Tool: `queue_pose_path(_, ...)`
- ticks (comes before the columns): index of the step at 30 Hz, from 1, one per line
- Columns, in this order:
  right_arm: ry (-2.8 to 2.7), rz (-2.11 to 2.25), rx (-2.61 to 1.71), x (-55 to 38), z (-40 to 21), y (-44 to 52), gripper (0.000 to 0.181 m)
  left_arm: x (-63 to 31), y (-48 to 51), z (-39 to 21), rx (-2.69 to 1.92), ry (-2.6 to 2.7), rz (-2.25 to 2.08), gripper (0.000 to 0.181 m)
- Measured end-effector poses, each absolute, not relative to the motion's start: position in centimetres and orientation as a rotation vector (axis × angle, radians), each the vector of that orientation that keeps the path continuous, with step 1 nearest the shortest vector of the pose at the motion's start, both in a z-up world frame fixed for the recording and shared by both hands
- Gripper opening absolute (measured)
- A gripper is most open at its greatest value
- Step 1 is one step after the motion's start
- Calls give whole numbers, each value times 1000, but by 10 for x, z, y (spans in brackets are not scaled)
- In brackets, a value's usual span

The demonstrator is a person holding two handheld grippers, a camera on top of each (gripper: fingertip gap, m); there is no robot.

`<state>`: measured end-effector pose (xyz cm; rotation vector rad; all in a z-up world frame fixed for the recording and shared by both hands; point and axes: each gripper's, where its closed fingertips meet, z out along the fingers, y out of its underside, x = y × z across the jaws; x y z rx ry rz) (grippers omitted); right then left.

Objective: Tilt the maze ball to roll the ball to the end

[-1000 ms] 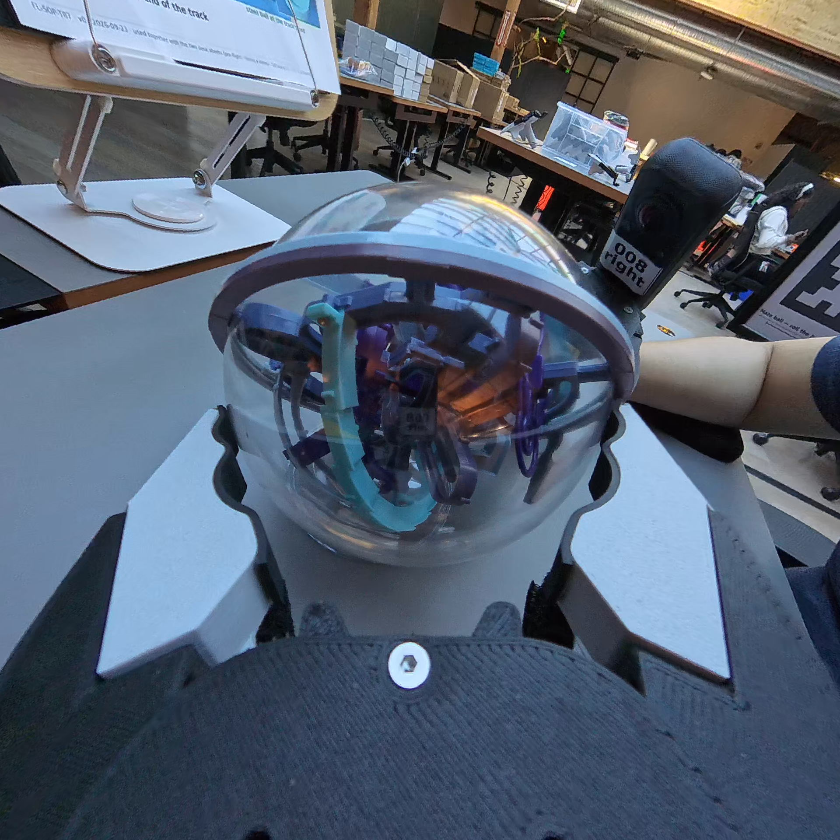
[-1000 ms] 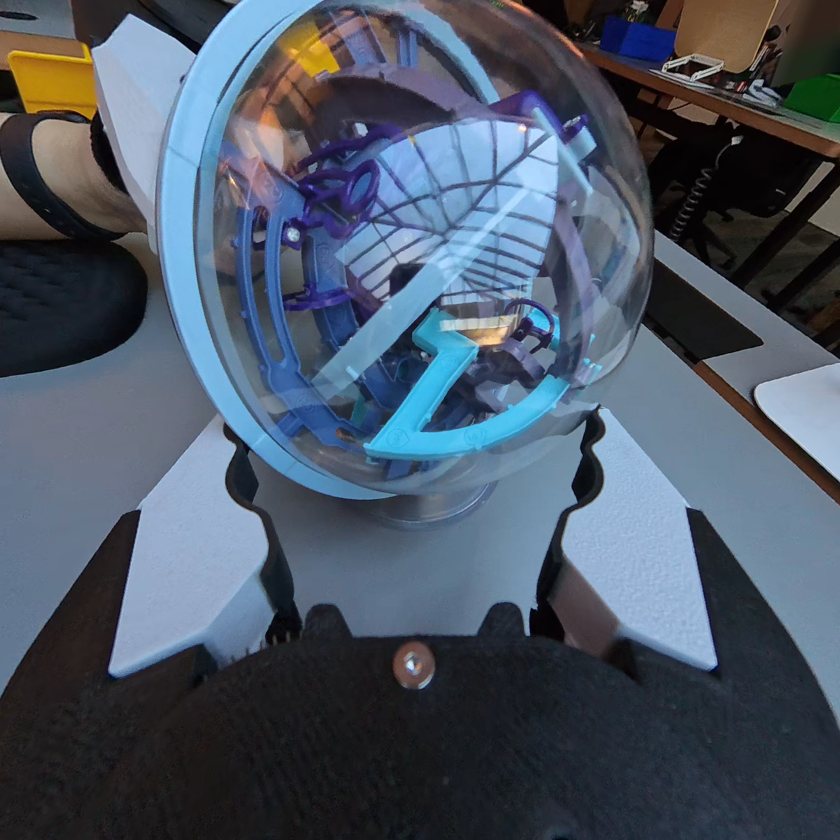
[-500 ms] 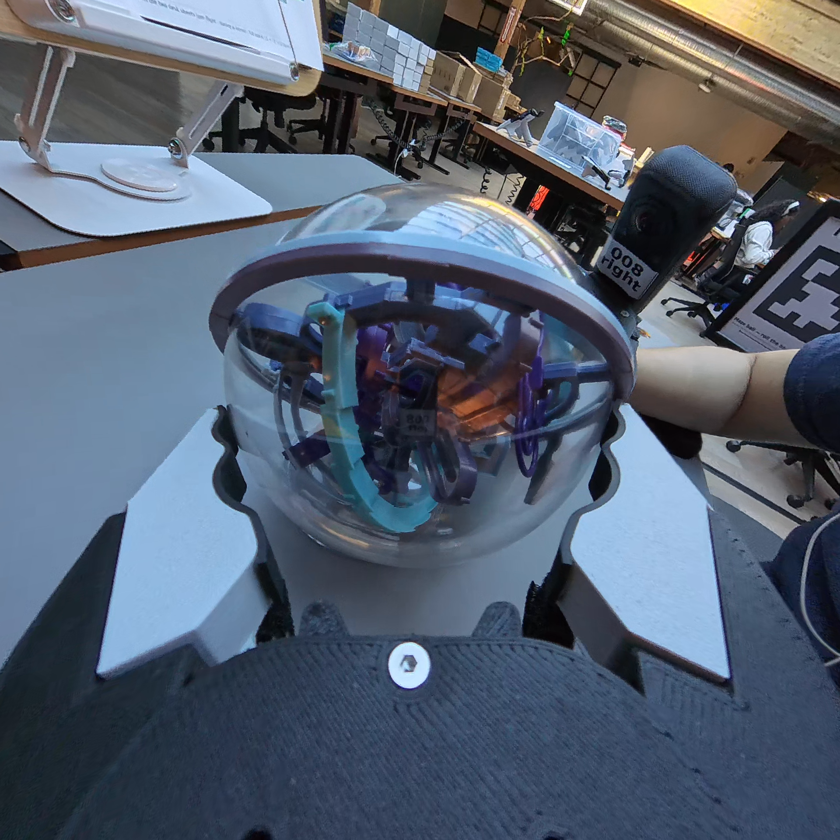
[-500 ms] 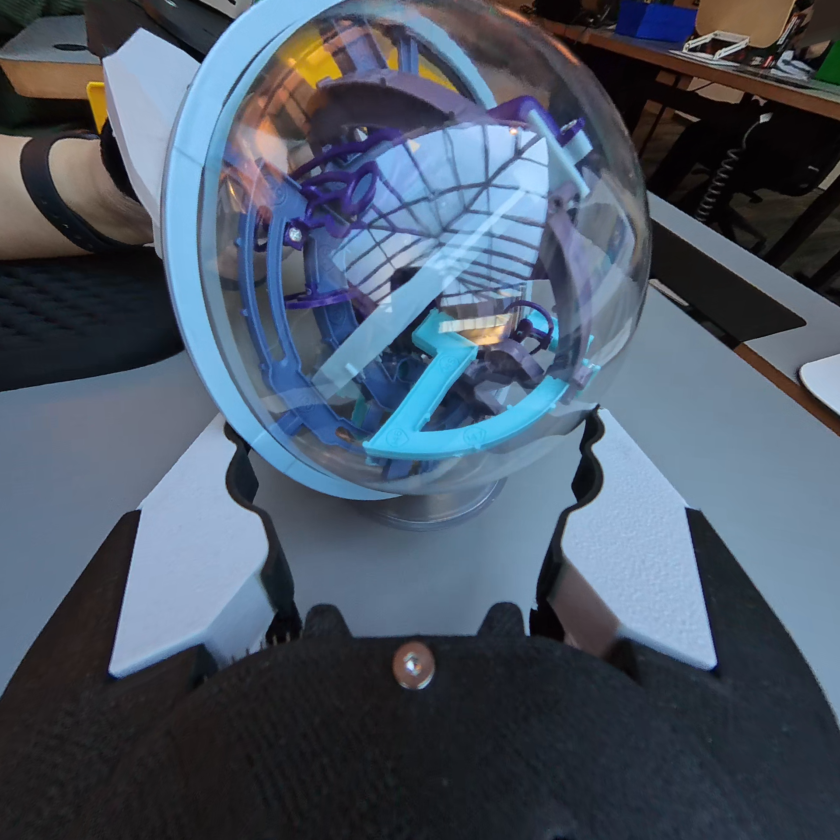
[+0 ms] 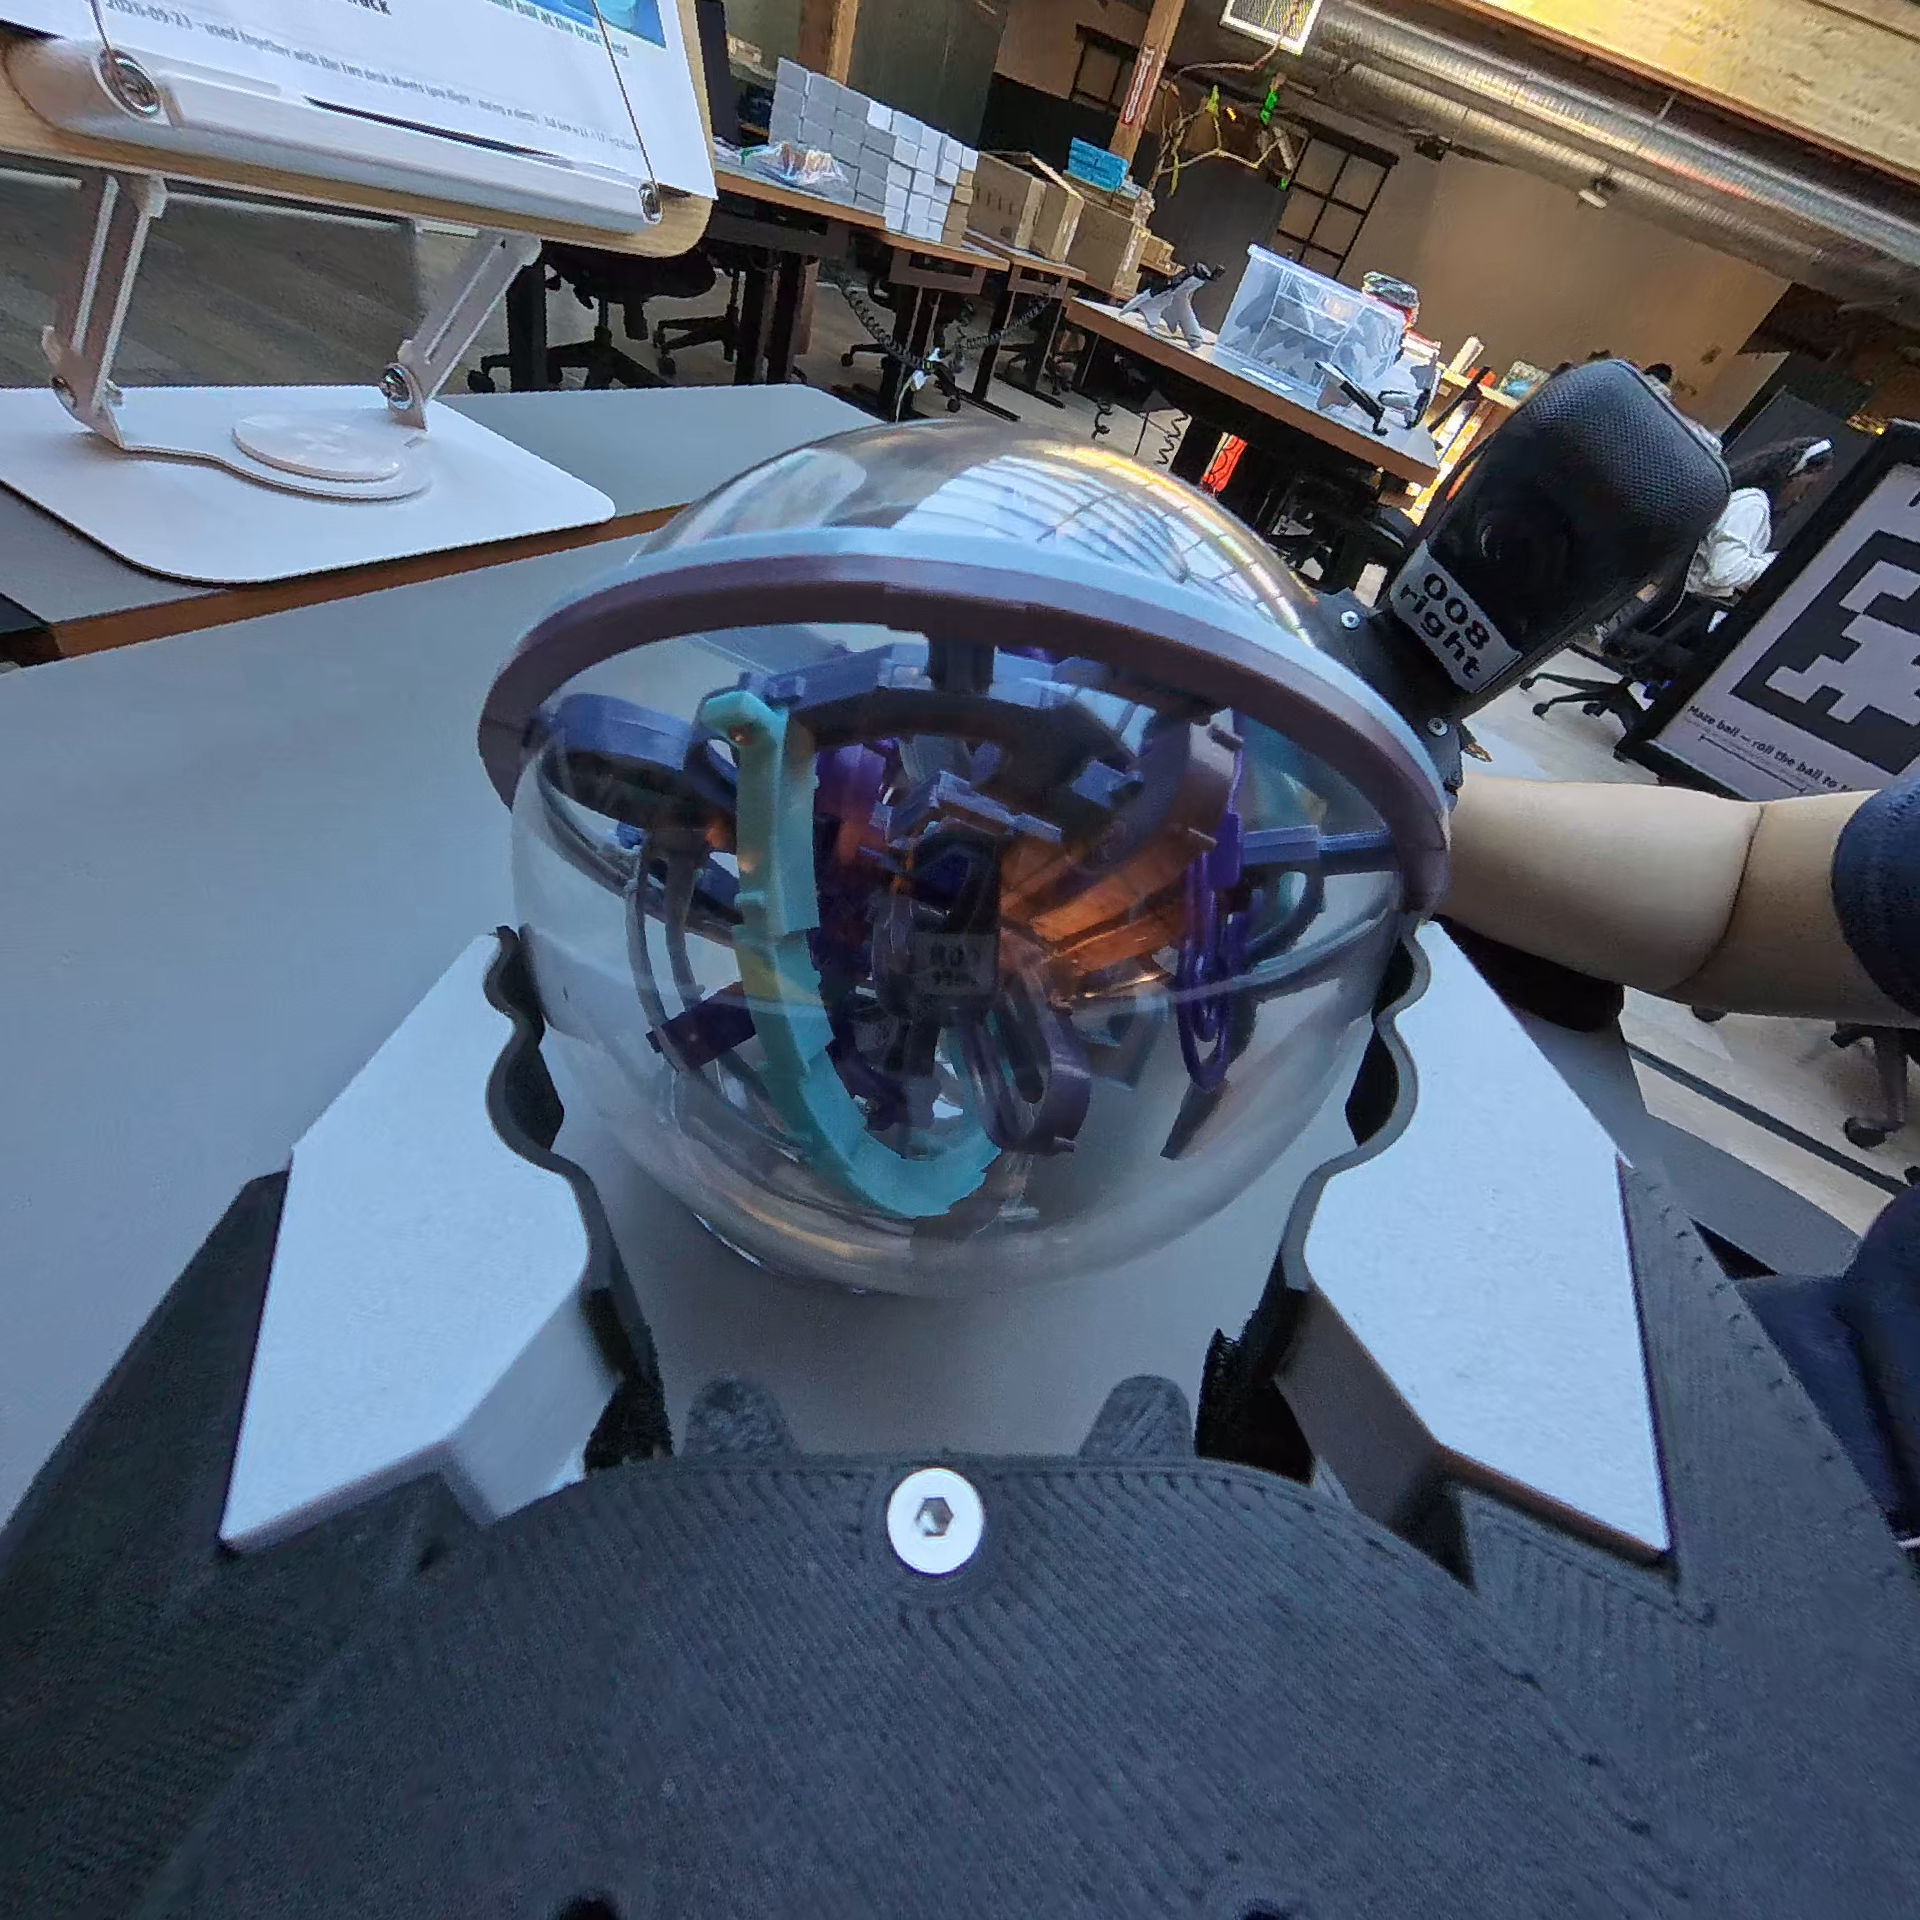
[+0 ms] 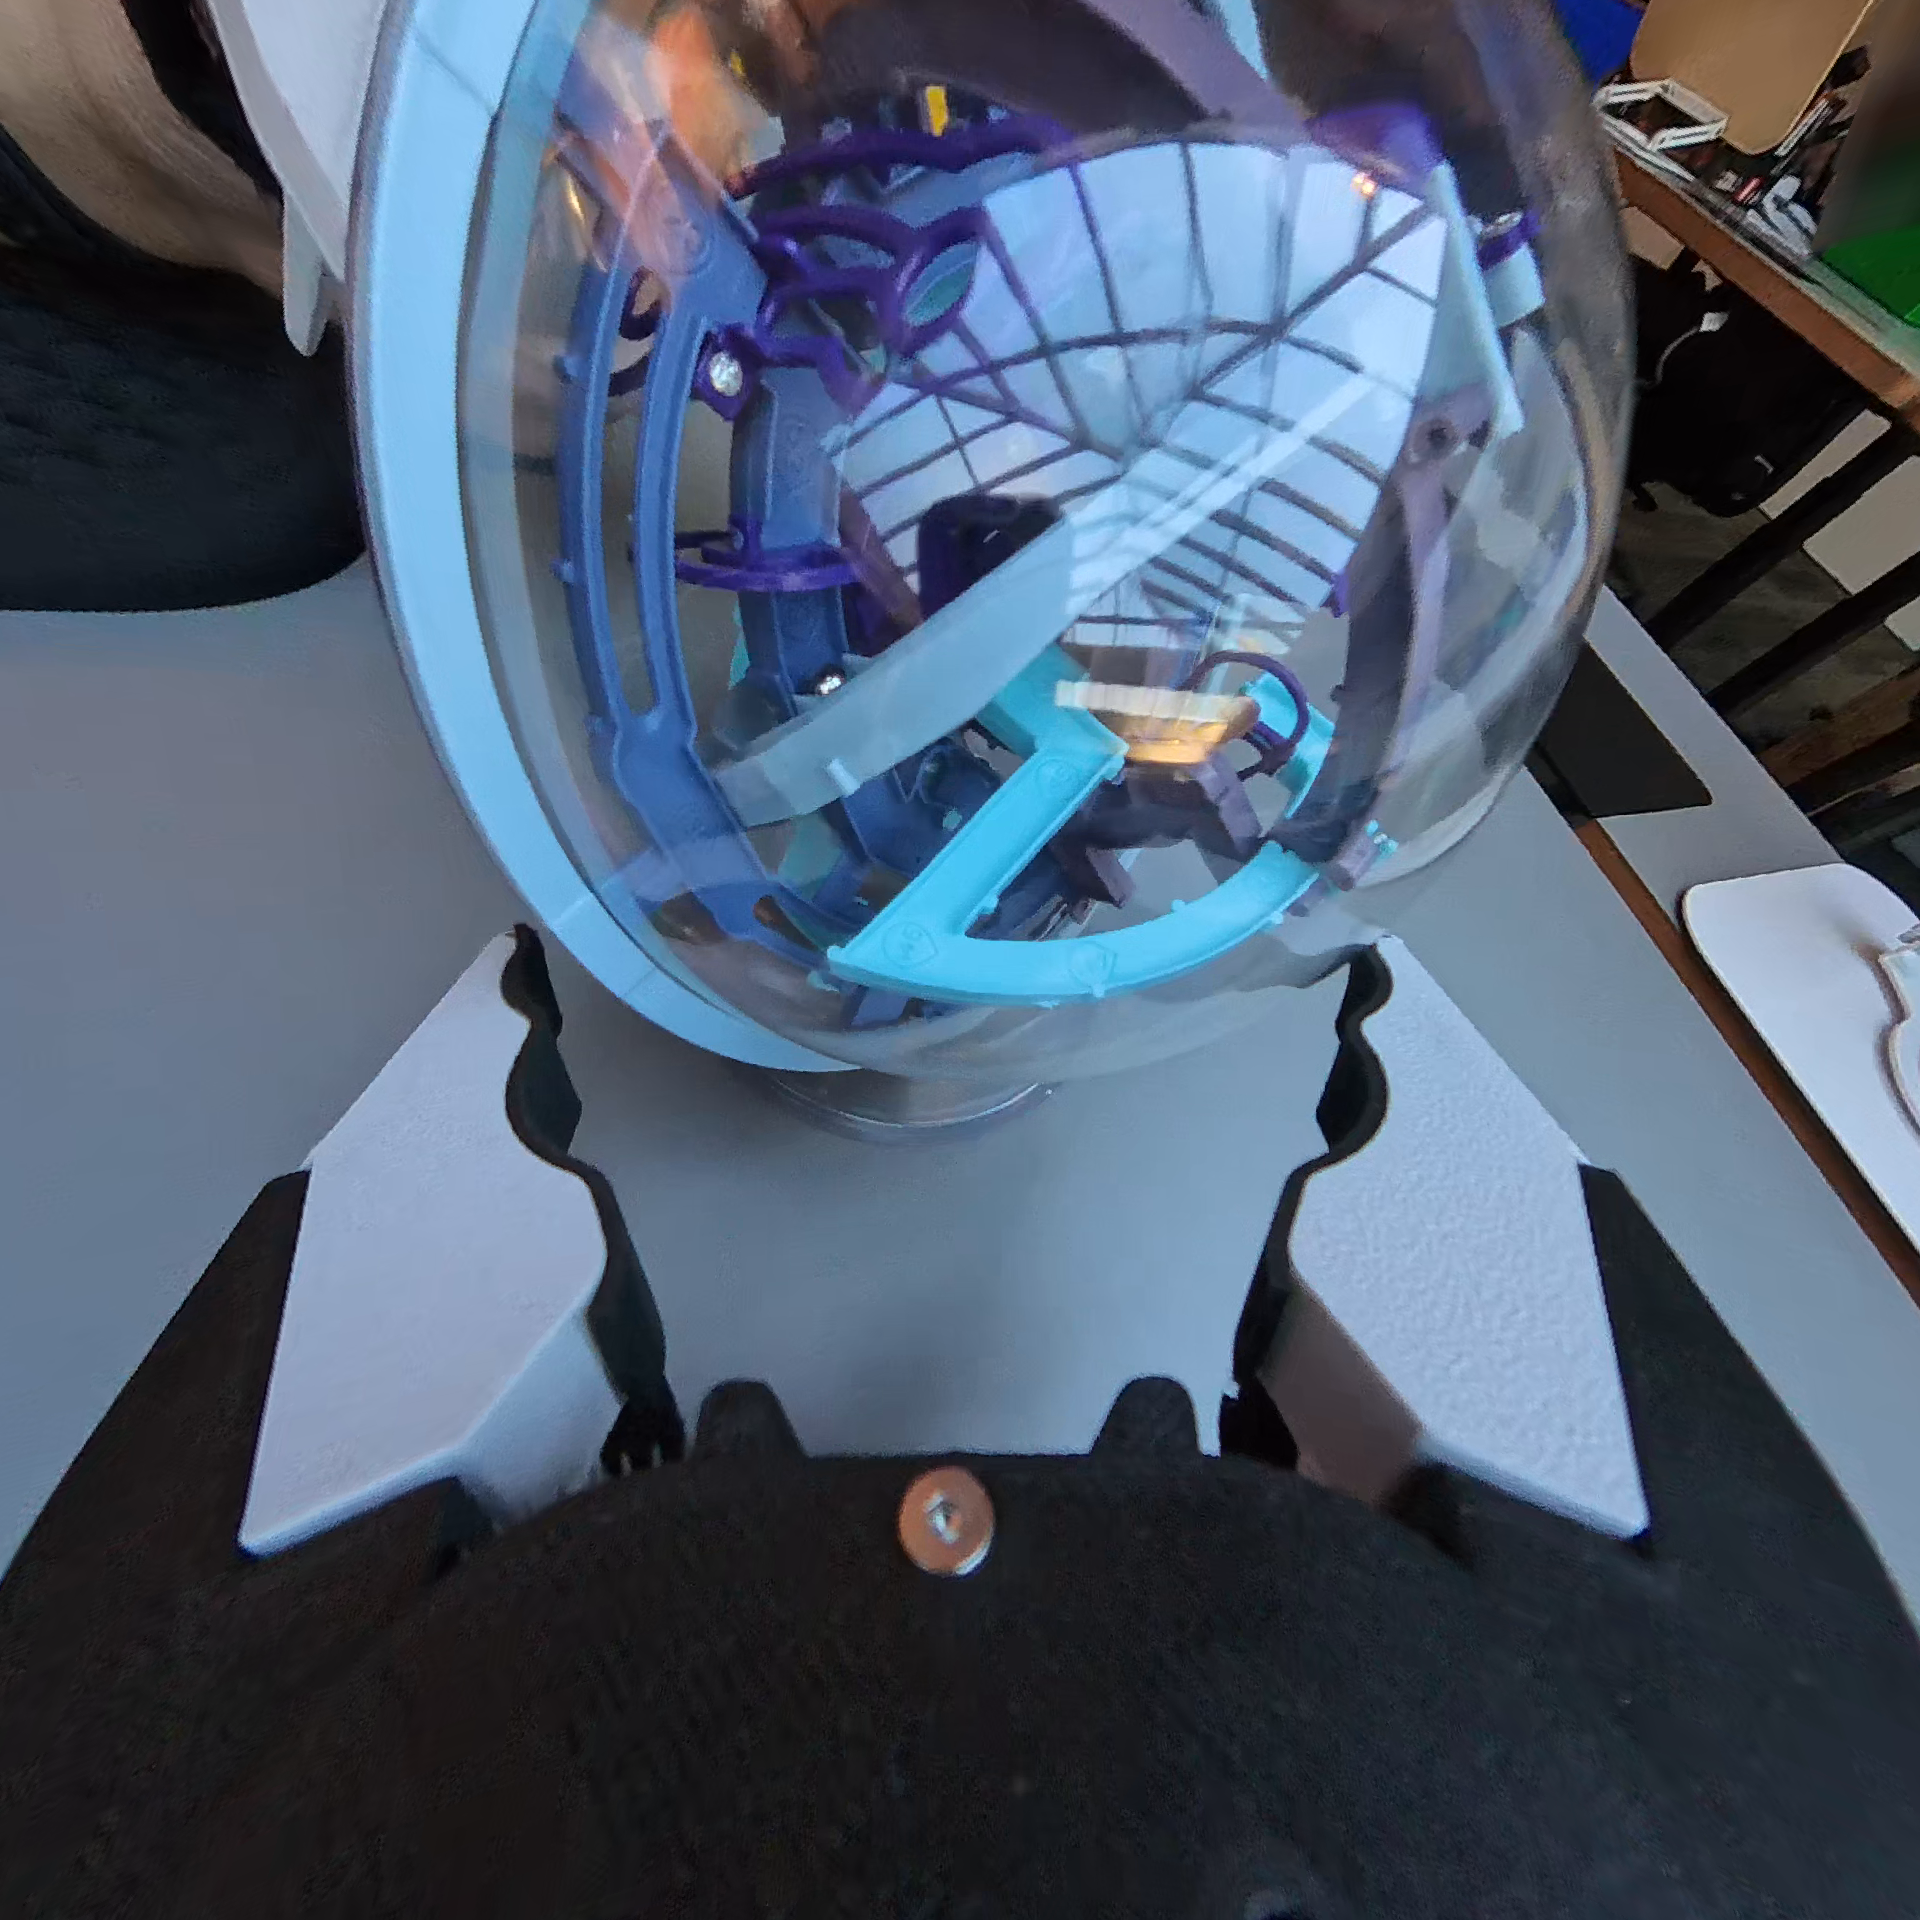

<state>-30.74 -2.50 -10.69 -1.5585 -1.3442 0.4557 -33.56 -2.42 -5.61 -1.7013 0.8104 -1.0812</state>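
Cradling the maze ball [image 5: 956, 862] from opposite sides, the left gripper [image 5: 951, 1049] and right gripper [image 6: 945, 1039] each clamp the clear sphere between spread fingers, apparently so both can tip it together. It sits low over the grey bench [image 5: 239, 831], seam ring canted; the small ball's position is unclear.

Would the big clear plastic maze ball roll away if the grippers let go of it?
Probably a little. The big clear plastic maze ball is round and smooth, so it could slip or wobble on the flat grey table. A small clear base under it may steady it. It looks hollow, so likely light, and stiff rather than squishy.
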Motion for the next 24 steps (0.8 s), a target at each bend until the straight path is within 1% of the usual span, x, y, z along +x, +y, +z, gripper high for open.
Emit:
queue_pose_path(6,-1362,424,-1493,-305,-97,-23,152,-335,-24,-56,-1699,809,-1079,154)
queue_pose_path(12,-1501,341,-1272,-311,-72,-21,154,-336,-23,-55,-1694,807,-1080,153)
queue_pose_path(19,-1716,130,-1125,-321,-68,-20,157,-337,-22,-58,-1694,831,-1045,153)
queue_pose_path(24,-1783,41,-1115,-319,-68,-16,158,-337,-21,-60,-1698,841,-1033,152)
